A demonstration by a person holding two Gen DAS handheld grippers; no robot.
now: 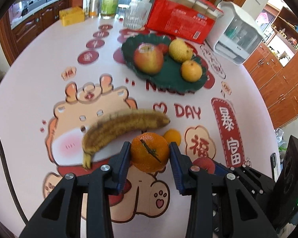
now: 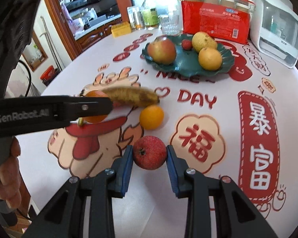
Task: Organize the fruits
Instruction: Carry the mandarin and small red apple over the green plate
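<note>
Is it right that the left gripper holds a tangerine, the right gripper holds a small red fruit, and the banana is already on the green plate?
Not quite. The banana lies on the tablecloth, not on the green plate, as the left wrist view shows. The left gripper does hold the tangerine, and the right gripper the small red fruit.

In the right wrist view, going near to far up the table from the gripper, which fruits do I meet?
Small red fruit clamped in the right gripper → small orange loose on the cloth → banana → yellow fruit on the green plate → strawberry at the plate's back.
</note>
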